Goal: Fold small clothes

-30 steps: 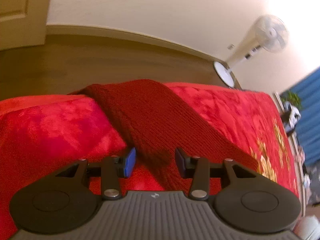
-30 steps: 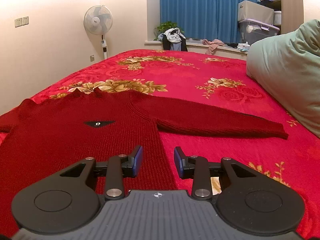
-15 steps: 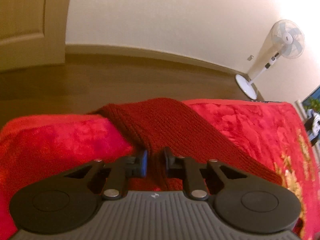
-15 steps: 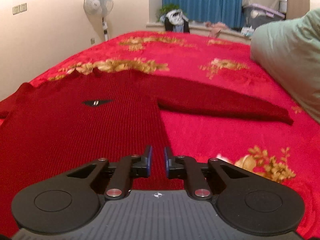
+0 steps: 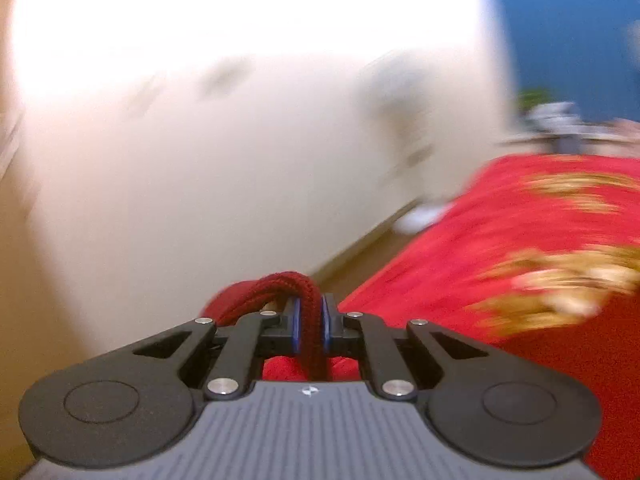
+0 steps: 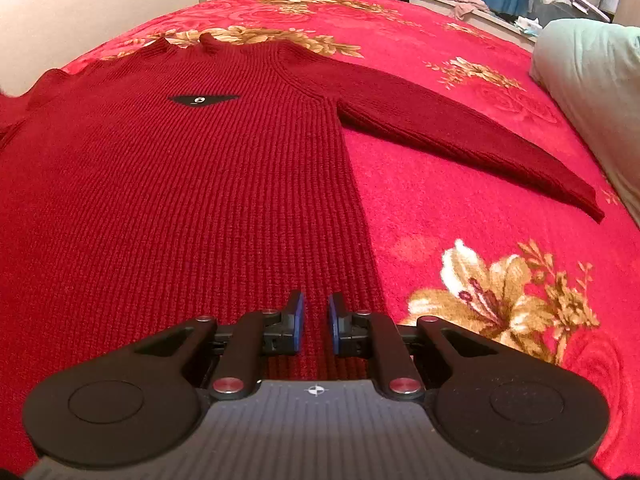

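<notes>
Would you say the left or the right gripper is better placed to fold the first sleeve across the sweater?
Probably left: the left gripper is shut on knit of the sweater, apparently a sleeve, lifted off the bed. The right gripper only pins the hem.

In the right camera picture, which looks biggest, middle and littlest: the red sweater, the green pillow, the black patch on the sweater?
1. red sweater, fills most of the picture, though it lies nearest the camera.
2. green pillow, partly cut off at the edge.
3. black patch, clearly littlest.
</notes>
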The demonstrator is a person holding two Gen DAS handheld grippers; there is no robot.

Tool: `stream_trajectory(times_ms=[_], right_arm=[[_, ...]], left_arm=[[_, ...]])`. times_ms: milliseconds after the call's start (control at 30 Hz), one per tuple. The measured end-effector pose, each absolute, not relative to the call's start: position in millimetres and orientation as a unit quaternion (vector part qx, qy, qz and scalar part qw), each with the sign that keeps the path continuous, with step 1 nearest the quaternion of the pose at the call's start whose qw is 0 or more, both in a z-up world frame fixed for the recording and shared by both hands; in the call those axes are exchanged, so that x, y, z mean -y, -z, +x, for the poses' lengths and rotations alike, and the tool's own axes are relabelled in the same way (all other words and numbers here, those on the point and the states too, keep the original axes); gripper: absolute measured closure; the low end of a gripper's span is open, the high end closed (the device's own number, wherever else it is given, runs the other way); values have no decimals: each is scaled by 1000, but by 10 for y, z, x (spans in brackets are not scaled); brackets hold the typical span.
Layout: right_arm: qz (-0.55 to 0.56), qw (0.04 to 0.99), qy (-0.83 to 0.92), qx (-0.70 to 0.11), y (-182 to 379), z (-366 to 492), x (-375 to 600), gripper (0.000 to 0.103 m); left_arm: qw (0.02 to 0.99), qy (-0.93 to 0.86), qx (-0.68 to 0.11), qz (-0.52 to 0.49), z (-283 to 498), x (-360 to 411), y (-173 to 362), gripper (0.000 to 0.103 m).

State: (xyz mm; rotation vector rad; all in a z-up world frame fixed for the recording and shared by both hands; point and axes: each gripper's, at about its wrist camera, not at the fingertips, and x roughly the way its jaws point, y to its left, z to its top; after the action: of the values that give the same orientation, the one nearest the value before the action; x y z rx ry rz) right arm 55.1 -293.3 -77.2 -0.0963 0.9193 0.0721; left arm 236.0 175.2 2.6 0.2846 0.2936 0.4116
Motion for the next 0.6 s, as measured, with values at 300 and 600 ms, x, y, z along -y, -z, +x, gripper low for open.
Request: stream_trajectory(times_ms=[300,600], right_arm=[[-37,900,-28,-433,791,507,2957,89],[-29,912,-24,-407,710,432,2950,81]], left_arm=[[907,228,-269,230,1624,-269,292,67],[949,49,-305,56,1554,-1195,-448,49]])
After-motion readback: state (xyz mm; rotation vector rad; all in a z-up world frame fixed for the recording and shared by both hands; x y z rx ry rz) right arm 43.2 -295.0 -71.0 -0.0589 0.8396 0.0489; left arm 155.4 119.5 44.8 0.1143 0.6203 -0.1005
